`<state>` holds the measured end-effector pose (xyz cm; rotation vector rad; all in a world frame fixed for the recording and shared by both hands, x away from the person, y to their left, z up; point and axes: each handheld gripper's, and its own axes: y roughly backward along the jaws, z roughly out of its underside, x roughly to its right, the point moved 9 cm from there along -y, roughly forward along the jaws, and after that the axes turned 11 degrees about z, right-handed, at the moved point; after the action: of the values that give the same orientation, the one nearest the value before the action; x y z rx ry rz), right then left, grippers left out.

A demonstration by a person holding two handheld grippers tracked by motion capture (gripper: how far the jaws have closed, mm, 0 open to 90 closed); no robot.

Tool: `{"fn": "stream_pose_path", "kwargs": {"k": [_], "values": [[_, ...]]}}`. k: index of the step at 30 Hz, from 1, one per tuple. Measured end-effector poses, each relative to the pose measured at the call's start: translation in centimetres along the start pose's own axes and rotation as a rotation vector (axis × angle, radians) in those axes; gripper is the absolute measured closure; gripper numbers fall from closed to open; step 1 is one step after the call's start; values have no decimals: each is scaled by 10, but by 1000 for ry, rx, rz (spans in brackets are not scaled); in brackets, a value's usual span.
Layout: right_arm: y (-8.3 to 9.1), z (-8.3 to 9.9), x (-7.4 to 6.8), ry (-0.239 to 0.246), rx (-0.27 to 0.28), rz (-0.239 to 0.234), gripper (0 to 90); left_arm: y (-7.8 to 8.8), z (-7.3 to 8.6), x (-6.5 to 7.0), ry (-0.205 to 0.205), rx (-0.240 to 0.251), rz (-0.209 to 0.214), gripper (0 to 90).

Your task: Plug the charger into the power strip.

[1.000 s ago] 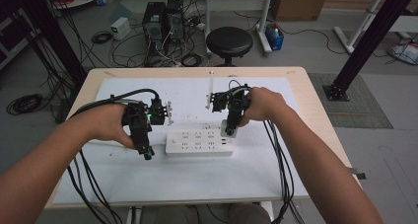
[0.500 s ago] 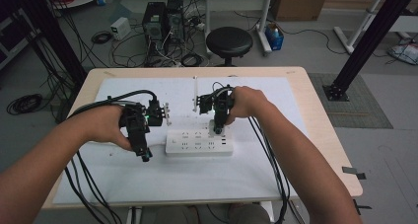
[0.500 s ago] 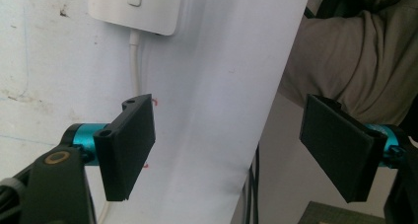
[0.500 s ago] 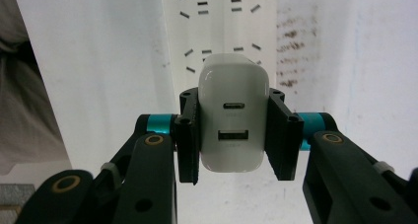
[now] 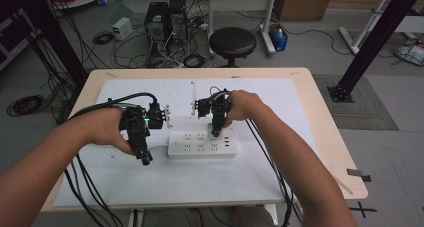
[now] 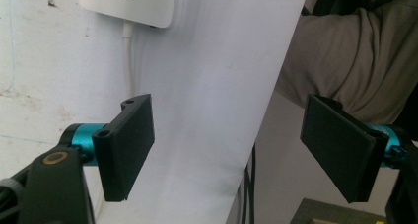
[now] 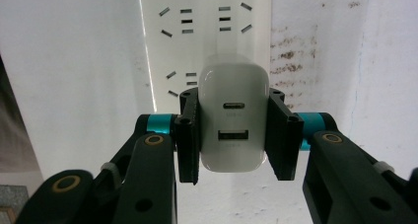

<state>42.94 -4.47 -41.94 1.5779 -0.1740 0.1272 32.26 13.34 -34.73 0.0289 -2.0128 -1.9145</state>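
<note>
Right gripper (image 7: 233,135) pinches a white charger (image 7: 233,120), ports facing the camera, above the power strip (image 5: 200,146) (prongs hidden); left gripper (image 6: 236,150) spread, empty.

The right gripper (image 5: 216,131) has shifted across the table from its position a second ago — then it stood off the right end of the power strip (image 5: 201,144), now it is leftward and lower, directly over the strip's right half. The white charger (image 7: 234,121) clamped between its jaws has travelled with it and, in the right gripper view, hangs above the strip's socket rows. The person's right forearm has swung inward accordingly. The left gripper (image 6: 236,152) has been opening its jaws — they now stand wide apart with nothing between them, over bare white table cover (image 6: 207,86).
</note>
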Motion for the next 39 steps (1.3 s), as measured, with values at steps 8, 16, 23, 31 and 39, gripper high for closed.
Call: {"fn": "stream_pose_path", "kwargs": {"k": [8,16,23,31,39], "values": [[-6,-3,0,8,10,-16,623,-1,1,-2,5,7,-5,208],[-11,-3,0,38,-8,1,626,-2,3,-2,1,13,0,208],[-12,-8,-2,42,-41,35,630,-2,3,-4,-6,4,-15,164],[-12,-7,-3,50,-35,34,631,-1,0,-3,-23,8,-10,164],[-20,-4,-3,73,-20,35,631,-1,-1,-5,-22,21,-2,164]]}}
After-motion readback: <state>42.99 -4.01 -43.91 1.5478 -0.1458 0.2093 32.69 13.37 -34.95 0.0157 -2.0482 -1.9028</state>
